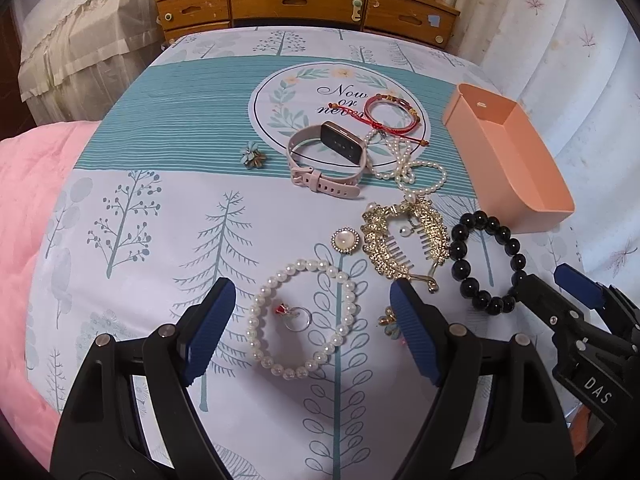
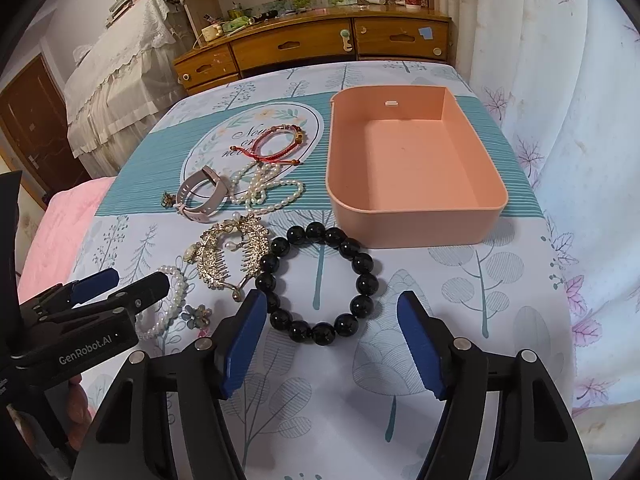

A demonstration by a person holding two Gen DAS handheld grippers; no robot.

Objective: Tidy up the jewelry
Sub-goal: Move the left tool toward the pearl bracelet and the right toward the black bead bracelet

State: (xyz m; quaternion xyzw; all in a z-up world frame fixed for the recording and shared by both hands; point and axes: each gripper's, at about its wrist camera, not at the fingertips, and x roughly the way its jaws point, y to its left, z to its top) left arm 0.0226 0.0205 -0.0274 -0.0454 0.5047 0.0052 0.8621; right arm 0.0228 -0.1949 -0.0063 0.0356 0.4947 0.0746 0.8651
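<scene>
We are working on a bed (image 2: 400, 360) spread with a tree-printed sheet, a wooden dresser (image 2: 320, 44) standing beyond its far edge. We are holding the right claw (image 2: 334, 344) wide apart and empty, its pads flanking the near arc of the black bead bracelet (image 2: 320, 280), probably so that one closing motion would pinch the beads. Straight ahead of that claw, just past the bracelet, the pink box (image 2: 416, 204) is sitting open and empty, likely the place where the jewelry is meant to go. We are hovering the left claw (image 1: 314, 330), also spread with nothing between the pads, over the pearl bracelet (image 1: 304, 316), which is circling a small ring (image 1: 296, 316). Ahead of it, the gold hair comb (image 1: 400, 236), pink watch (image 1: 328, 160) and pearl necklace (image 1: 408, 164) are lying loose, waiting.
</scene>
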